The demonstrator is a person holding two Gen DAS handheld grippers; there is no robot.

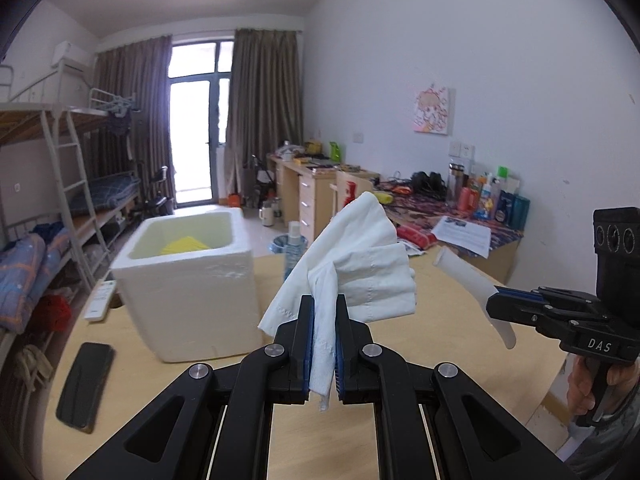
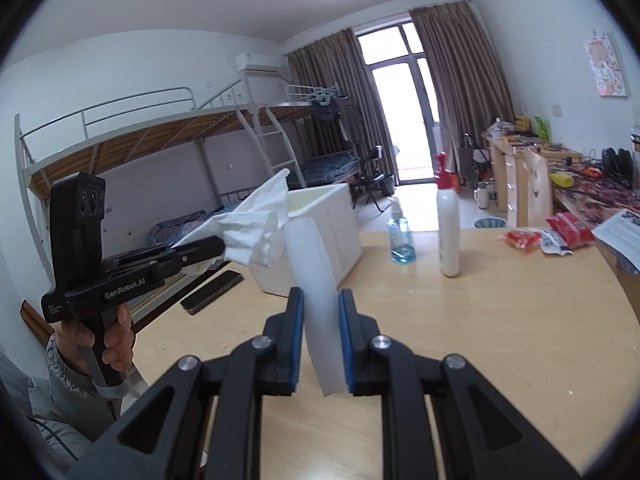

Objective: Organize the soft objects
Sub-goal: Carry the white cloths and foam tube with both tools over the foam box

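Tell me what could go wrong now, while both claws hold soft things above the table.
1. The left claw pinches only one fold of the tissue; the loose rest may tear or slip out on the way to the foam box.
2. The strip in the right claw is long and bends; it could brush the tissue.
3. A swing might topple the white bottle.

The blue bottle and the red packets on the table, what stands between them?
The white pump bottle with a red top stands between the blue bottle and the red packets. The right wrist view shows it.
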